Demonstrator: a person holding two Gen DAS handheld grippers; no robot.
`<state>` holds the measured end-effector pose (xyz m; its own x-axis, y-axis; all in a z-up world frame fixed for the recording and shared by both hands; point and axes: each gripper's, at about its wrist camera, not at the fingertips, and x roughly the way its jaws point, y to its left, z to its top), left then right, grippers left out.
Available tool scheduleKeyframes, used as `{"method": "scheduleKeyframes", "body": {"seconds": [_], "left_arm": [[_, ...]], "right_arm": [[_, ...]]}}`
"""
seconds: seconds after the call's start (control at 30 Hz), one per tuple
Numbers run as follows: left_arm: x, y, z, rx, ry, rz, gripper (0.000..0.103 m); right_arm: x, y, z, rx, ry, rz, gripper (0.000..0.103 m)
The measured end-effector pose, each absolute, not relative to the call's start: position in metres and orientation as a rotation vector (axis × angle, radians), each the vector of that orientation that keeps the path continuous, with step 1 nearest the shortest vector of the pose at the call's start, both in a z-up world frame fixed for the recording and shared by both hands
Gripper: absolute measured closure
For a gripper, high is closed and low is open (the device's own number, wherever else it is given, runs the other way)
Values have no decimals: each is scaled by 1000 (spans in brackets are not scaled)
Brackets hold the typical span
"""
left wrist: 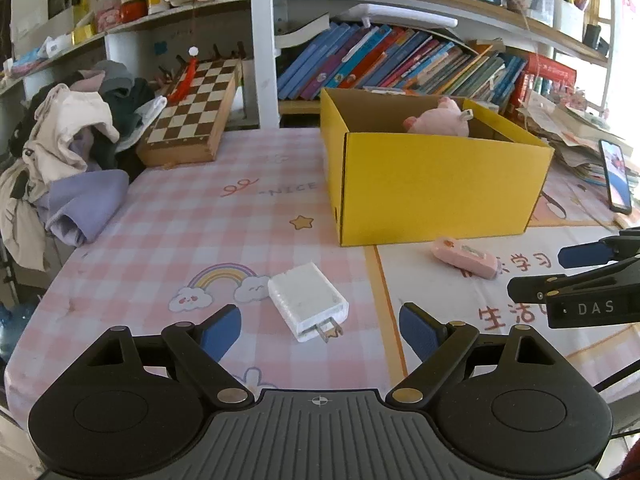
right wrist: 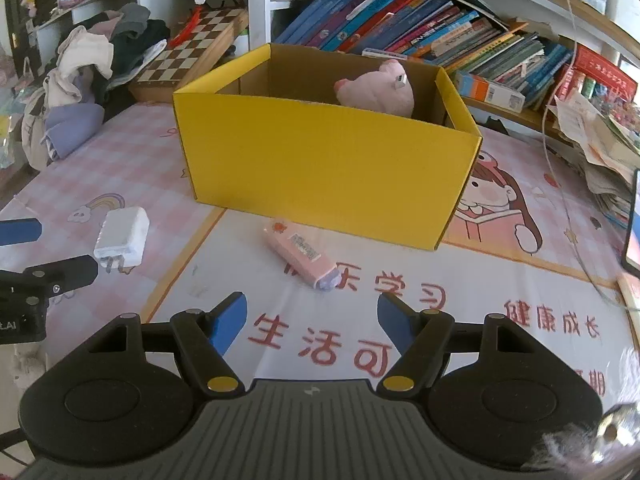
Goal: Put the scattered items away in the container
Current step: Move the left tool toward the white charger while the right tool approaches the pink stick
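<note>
While the left gripper gaped wide and empty, the white charger lay at its twelve o'clock, prongs nearest. Best to straddle its flat sides squarely. The right gripper, equally unclenched, faced the pink eraser below the yellow box.

Your left gripper and right gripper look identical: black linkage arms, brass-coloured pivot pins, blue finger pads, a ribbed grey base with round black side discs. White "DAS" lettering shows on the right one's side.
</note>
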<state>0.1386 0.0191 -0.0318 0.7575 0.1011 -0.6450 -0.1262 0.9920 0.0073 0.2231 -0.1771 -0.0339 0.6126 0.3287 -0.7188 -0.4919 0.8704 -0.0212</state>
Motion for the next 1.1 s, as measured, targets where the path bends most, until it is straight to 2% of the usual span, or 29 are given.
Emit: {"method": "scheduleKeyframes", "body": {"seconds": [0.23,0.5,0.87,1.1], "left_arm": [[155,17,-39,-36,730,150,14],[173,20,-45,-38,748,188,15],[195,32,-58,-63,793,232,16],[204,38,-64,-96,824,232,26]], "right_arm": [[247,-177,-39,-237,810,501,32],[273,-169,-47,-248,830,528,42],[298,-157,-56,-265,842,564,43],[309,-150,-61,-270,860,591,44]]}}
